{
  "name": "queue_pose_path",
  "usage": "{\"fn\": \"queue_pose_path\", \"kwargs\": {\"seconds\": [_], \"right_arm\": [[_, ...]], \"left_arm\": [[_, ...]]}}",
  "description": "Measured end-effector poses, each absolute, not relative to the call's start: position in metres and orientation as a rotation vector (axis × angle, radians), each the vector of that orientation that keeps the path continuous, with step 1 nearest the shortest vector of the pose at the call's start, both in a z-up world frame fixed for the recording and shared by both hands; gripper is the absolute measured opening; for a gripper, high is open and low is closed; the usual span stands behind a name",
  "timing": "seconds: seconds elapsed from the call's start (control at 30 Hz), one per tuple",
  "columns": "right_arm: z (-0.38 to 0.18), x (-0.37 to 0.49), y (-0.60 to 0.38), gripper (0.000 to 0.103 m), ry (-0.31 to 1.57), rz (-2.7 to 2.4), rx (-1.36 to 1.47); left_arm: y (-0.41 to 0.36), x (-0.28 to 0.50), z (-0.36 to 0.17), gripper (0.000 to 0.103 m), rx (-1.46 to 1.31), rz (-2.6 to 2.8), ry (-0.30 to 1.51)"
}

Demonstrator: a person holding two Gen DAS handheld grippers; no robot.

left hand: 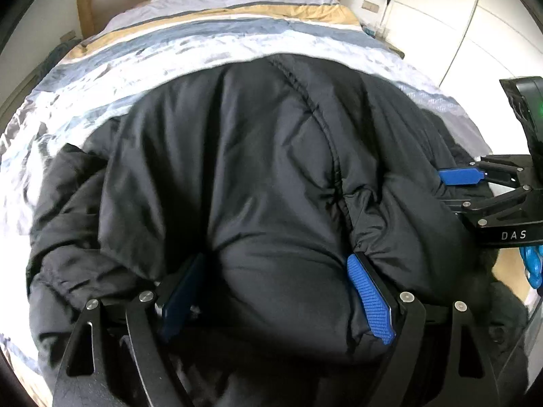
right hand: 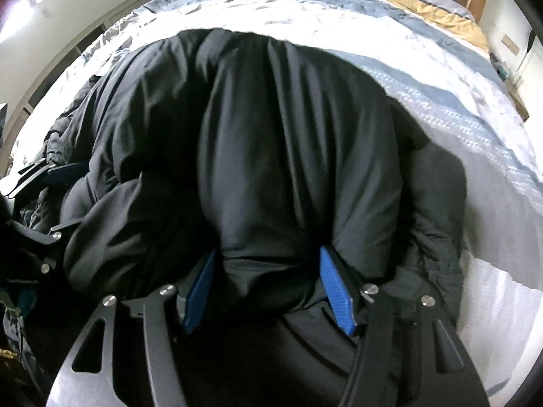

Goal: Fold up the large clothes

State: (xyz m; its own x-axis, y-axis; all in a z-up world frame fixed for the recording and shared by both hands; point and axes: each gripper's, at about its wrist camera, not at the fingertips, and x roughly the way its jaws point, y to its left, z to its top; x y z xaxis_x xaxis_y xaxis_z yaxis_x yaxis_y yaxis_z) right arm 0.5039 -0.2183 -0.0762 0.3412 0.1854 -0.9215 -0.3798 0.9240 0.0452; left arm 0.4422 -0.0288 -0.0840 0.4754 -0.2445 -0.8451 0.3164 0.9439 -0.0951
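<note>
The black puffer jacket (left hand: 258, 176) lies bunched on the striped bed (left hand: 142, 54), not yet a tidy fold. At six o'clock the left gripper (left hand: 278, 291) and right gripper (right hand: 268, 288) each straddle a padded bulge, pads touching it; more flattening seems due.

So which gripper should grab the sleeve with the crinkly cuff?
Probably right: the sleeve lies just beside the right gripper, while the left gripper sits across the jacket, on its far side.
</note>
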Motion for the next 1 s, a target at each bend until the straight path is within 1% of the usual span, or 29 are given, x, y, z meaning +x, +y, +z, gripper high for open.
{"fn": "queue_pose_path", "kwargs": {"seconds": [0.13, 0.33, 0.6, 1.0], "right_arm": [[-0.062, 0.494, -0.214, 0.059, 1.147, 0.378, -0.158], [-0.073, 0.485, -0.214, 0.06, 1.165, 0.354, -0.149], [-0.059, 0.466, -0.228, 0.06, 1.174, 0.327, -0.111], [-0.043, 0.397, -0.247, 0.06, 1.198, 0.299, -0.049]], "left_arm": [[-0.019, 0.433, -0.079, 0.084, 0.071, -0.333, 1.02], [-0.017, 0.424, -0.073, 0.084, 0.06, -0.306, 1.02], [-0.013, 0.405, -0.051, 0.084, 0.052, -0.233, 1.027], [-0.018, 0.364, -0.029, 0.084, 0.132, -0.188, 1.04]]}}
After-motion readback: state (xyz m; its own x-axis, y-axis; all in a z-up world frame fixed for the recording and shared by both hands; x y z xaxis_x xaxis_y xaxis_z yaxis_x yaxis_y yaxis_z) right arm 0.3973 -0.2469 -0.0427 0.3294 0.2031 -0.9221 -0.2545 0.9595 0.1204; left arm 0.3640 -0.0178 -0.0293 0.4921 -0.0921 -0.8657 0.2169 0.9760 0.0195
